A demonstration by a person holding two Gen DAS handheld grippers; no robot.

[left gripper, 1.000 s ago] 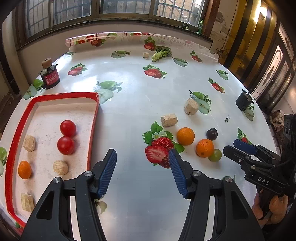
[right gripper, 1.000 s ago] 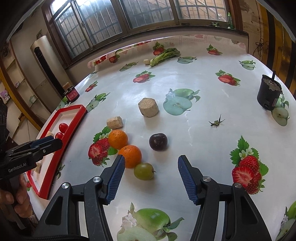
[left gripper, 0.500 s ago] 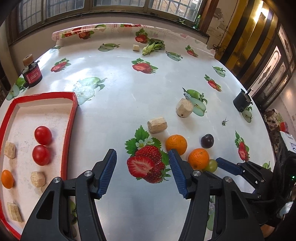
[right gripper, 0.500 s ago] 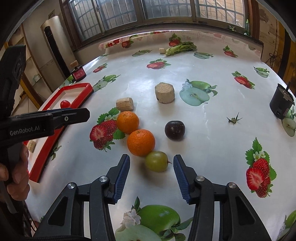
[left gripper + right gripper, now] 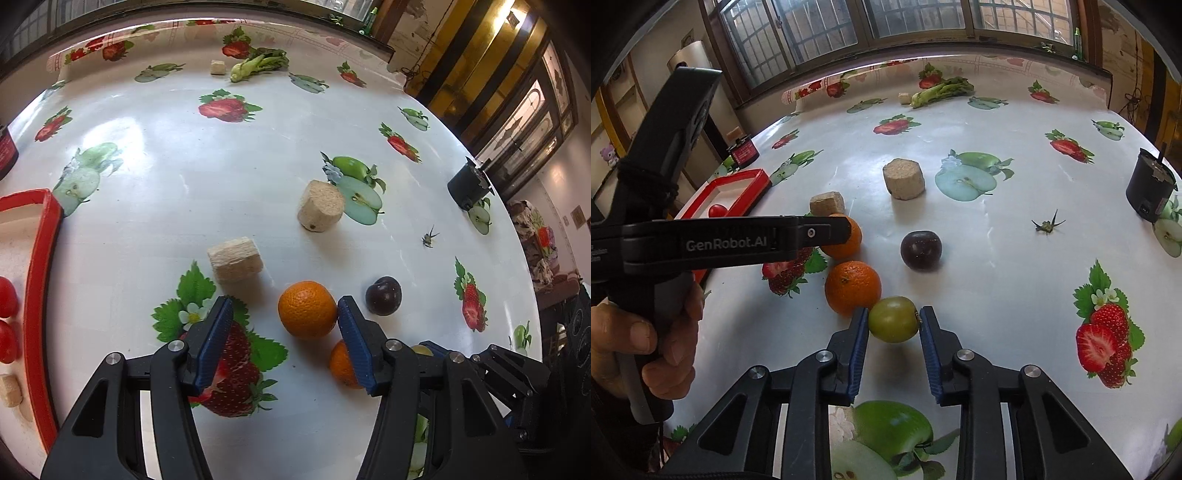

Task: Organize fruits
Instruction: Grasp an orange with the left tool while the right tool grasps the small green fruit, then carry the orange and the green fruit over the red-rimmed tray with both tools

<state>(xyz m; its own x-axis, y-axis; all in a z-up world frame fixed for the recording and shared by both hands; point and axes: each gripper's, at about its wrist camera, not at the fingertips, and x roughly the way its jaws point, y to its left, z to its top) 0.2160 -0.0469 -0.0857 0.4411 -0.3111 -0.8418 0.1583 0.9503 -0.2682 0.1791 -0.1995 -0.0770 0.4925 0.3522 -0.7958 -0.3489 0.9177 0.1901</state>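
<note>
In the right wrist view the right gripper [image 5: 894, 321] sits at bottom centre with its jaws closing on a green plum [image 5: 894, 319]; both blue pads look to be against the fruit's sides, so it is grasped, with the plum still low over the table [image 5: 997, 258] and its shadow just under it. Just to the upper left of the plum, touching or nearly touching it, lies a near orange [image 5: 853, 288], and above that a far orange [image 5: 846, 238] is partly covered by the left gripper [image 5: 827, 229], which reaches in from the left edge held by a hand [image 5: 646, 332] in the lower left. A dark plum [image 5: 921, 250] rests apart, right of centre, with a round cork block [image 5: 904, 178] above it and a smaller block [image 5: 827, 202] just behind the far orange. A red tray [image 5: 738, 188] shows in the left middle with a tomato [image 5: 716, 210] inside, and a black pot [image 5: 1150, 190] stands at the right edge. In the left wrist view the left gripper [image 5: 282, 321] is released, its jaws standing apart at the bottom of the frame; the far orange [image 5: 307, 309] lies between the fingertips, close against the right pad, while the left pad stands clear of it over a printed strawberry. The near orange [image 5: 341, 365] peeps out behind the right finger, and the dark plum [image 5: 383, 295] lies just right of it. The tray [image 5: 37, 295] runs along the left edge, holding tomatoes [image 5: 7, 317]
</note>
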